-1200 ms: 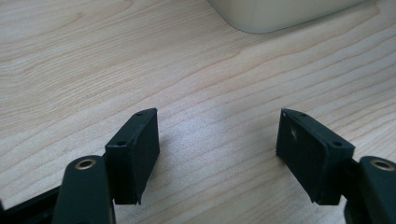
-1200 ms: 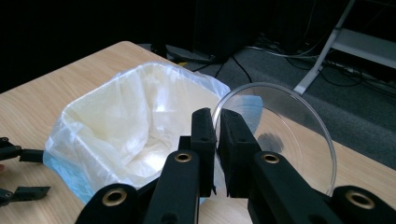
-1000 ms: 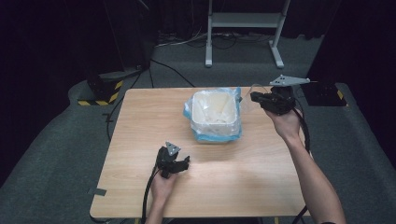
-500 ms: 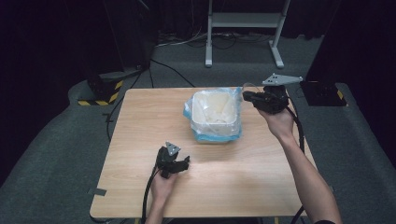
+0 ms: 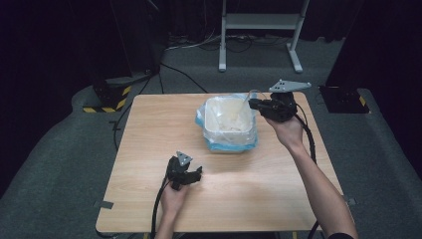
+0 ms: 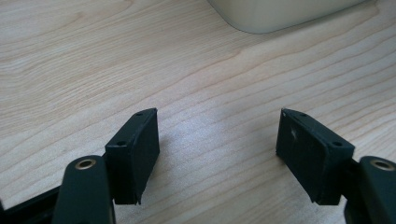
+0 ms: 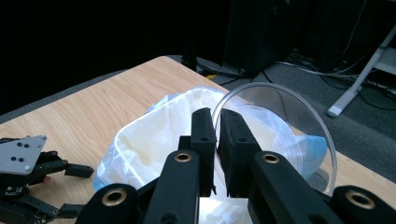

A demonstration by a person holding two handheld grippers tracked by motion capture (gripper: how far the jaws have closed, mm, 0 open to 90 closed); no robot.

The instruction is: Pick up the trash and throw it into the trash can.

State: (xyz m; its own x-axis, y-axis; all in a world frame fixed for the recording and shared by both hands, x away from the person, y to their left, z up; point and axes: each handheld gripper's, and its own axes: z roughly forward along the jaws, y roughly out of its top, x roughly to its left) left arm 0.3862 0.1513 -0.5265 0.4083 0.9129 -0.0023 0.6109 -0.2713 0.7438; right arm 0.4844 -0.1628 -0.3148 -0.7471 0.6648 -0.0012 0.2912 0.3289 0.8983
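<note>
A smooth wooden table point(image 5: 149, 149) with pale wavy grain stands on a grey carpet. Near the far middle of the table sits a white bin point(image 5: 229, 122) with rounded corners. A thin, crinkly see-through bag point(image 5: 230, 145) lines it, and the bag looks light blue where it folds over the rim.

The right gripper point(image 5: 255, 104) is held up at the far right of the table, just beside the bin's right edge. Its two black jaws are pressed close on the rim of a clear round dish point(image 7: 299, 140). The dish is thin and shiny like plastic, and it stands tilted on its edge over the open bin. You can see the bag right through it.

The left gripper point(image 5: 191, 174) is low over the near part of the table, well apart from the bin. Its flat black fingers point(image 6: 135, 149) are spread wide with bare wood between them, and they hold nothing. A grey three-cornered plate point(image 5: 183, 158) sits on top of it.
</note>
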